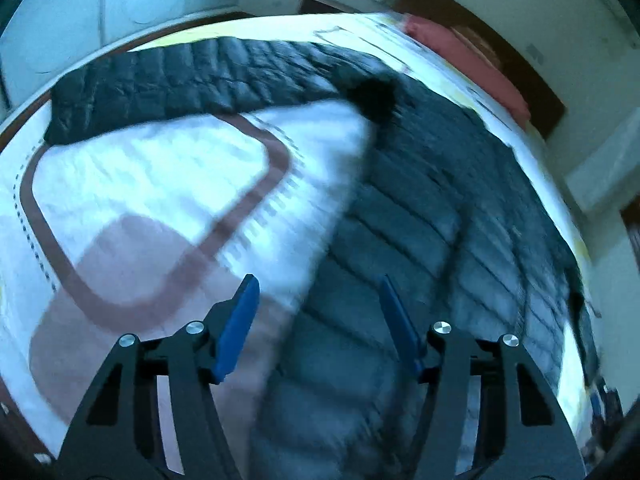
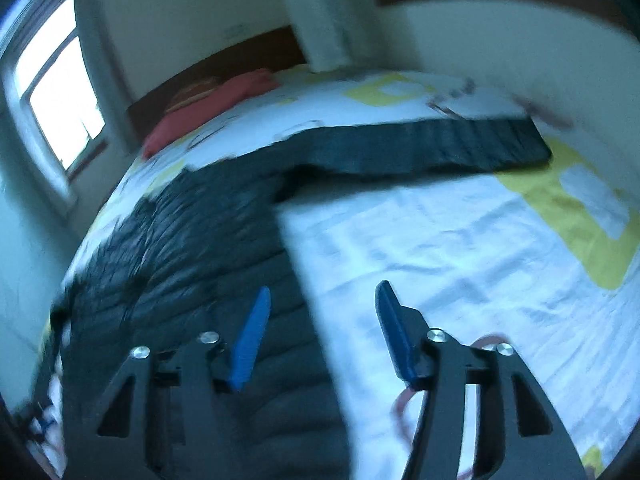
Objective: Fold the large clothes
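Observation:
A dark quilted puffer jacket (image 1: 432, 216) lies spread flat on the bed, one sleeve (image 1: 192, 80) stretched out to the far left. A black fur trim (image 1: 376, 96) sits near its collar. My left gripper (image 1: 318, 284) is open and empty, hovering above the jacket's left edge. In the right wrist view the jacket's body (image 2: 208, 232) lies to the left and the other sleeve (image 2: 432, 144) stretches right. My right gripper (image 2: 322, 292) is open and empty above the jacket's right edge. Both views are motion-blurred.
The bed has a white sheet (image 1: 152, 176) with brown and yellow shapes (image 2: 576, 216). A red pillow (image 2: 212, 104) lies by the dark headboard (image 2: 240, 56). A window (image 2: 52, 96) is at the left. Walls surround the bed.

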Demonstrator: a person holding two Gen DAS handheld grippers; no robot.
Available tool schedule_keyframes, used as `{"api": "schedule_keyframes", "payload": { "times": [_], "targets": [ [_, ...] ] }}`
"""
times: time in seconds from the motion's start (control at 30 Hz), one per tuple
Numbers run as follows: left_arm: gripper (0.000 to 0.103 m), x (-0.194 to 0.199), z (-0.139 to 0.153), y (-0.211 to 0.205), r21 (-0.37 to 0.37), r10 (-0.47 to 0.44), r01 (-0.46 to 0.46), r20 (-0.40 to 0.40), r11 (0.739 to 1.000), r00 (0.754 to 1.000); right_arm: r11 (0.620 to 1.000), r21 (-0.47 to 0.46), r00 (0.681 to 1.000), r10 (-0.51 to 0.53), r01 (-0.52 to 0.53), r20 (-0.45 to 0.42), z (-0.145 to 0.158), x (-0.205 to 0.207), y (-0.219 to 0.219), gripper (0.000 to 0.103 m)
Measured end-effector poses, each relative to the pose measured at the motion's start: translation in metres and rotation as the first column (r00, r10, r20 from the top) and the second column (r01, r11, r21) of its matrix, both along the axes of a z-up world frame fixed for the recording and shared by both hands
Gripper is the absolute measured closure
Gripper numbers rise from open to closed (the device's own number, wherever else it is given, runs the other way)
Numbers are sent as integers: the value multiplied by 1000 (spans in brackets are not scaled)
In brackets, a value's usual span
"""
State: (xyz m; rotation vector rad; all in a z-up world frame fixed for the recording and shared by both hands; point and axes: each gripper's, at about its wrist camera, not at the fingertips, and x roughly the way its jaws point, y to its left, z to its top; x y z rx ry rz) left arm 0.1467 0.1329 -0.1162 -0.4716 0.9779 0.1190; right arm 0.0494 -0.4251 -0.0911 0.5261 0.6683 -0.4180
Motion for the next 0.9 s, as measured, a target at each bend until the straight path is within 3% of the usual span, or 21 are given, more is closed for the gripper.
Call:
{"api": "schedule_keyframes", "payload": {
  "times": [0.07,0.1,0.13,0.3,0.4,0.5,0.67,0.83,0.9],
  "targets": [
    [35,12,-3,14,5,49,-49,12,999,999,993,100,993,-80,71,89,-8,-7,-47,44],
    [25,16,-5,19,5,68,-68,13,998,998,986,133,986,-117,101,118,-12,-9,-66,39],
    [22,22,-6,27,-1,100,-100,15,995,995,979,166,979,-145,120,143,-15,-11,-82,31],
    [17,41,-16,54,-38,219,-217,37,975,975,900,396,933,-285,182,220,-49,-10,-173,30],
    [15,47,-26,66,-67,272,-269,45,961,961,854,462,897,-376,239,232,-68,-12,-213,30],
    [12,54,-23,67,-50,282,-279,76,959,956,802,529,852,-460,278,250,-85,-12,-241,30],
    [12,55,-26,69,-63,314,-309,97,949,944,815,493,804,-496,303,326,-77,-3,-259,30],
    [12,44,-23,68,-13,330,-331,109,944,938,804,475,778,-538,358,325,-75,10,-272,31],
    [12,36,-24,73,-21,366,-366,112,930,924,799,462,769,-554,384,319,-74,10,-276,38]
  ]
}}
